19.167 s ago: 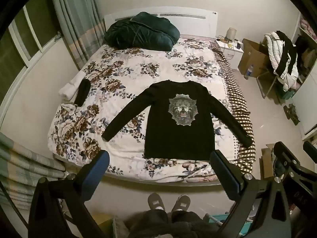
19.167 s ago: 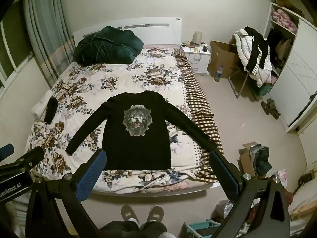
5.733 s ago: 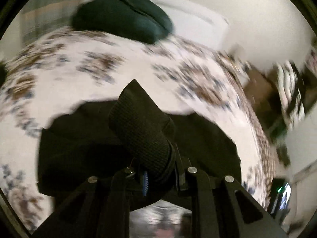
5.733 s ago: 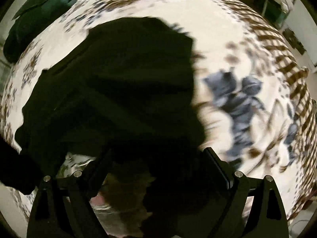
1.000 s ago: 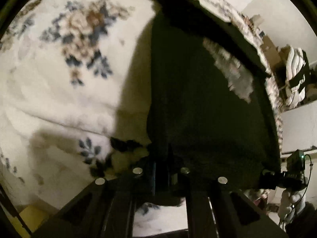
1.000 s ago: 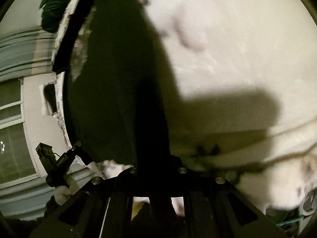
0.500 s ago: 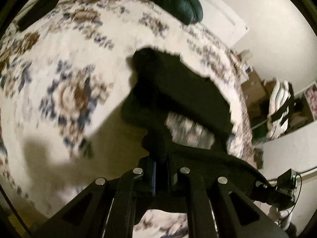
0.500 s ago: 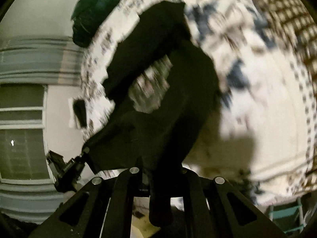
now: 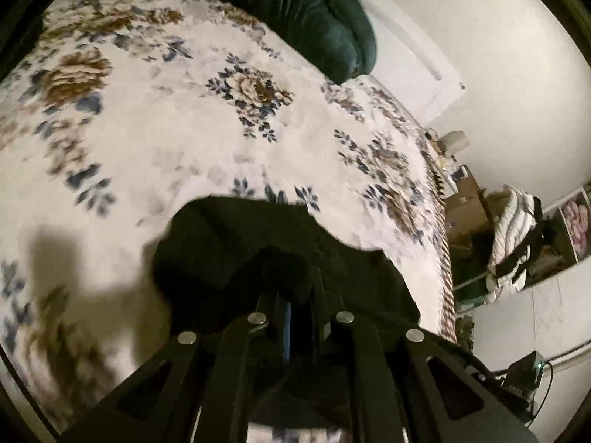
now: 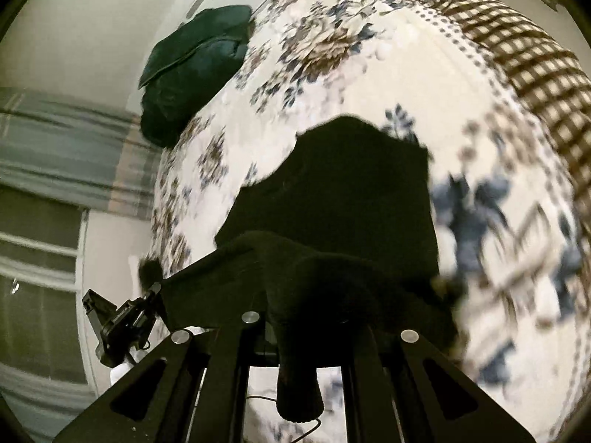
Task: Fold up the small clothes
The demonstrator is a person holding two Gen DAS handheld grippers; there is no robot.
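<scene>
Here, black shirt (image 9: 229,251) between both grippers' fingers (image 9: 286,323), above floral bedspread (image 9: 184,118).

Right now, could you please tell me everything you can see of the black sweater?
The black sweater is a dark knit, its lion print hidden. It is partly folded: the far portion lies on the floral bedspread, while the near edge is lifted and bunched, pinched in the left claw and the right claw. A ribbed cuff hangs below the right one.
</scene>
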